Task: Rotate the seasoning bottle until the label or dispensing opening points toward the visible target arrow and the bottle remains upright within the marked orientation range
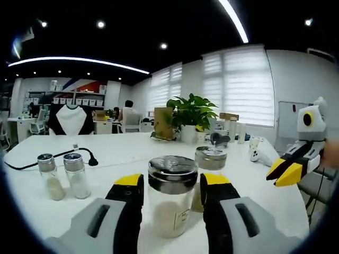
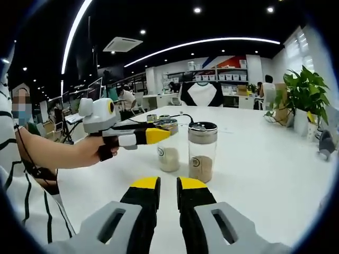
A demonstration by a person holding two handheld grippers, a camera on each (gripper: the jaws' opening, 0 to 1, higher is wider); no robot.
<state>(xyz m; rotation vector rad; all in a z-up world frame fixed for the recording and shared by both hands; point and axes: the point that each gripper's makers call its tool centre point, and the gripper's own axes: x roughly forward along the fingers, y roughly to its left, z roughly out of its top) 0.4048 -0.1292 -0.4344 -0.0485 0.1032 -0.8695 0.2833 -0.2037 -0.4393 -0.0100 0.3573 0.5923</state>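
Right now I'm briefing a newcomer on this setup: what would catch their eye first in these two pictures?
Most striking is the clear seasoning bottle with its shiny metal lid, standing upright on the white table between the yellow-tipped jaws of the left gripper. A second lidded bottle stands just behind it. In the right gripper view, a person's hand holds that gripper at the bottles.

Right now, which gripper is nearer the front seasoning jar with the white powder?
Left. The left gripper straddles the jar, one jaw on each side, without a visible grip. The right gripper sits back from it over bare table, jaws nearly together.
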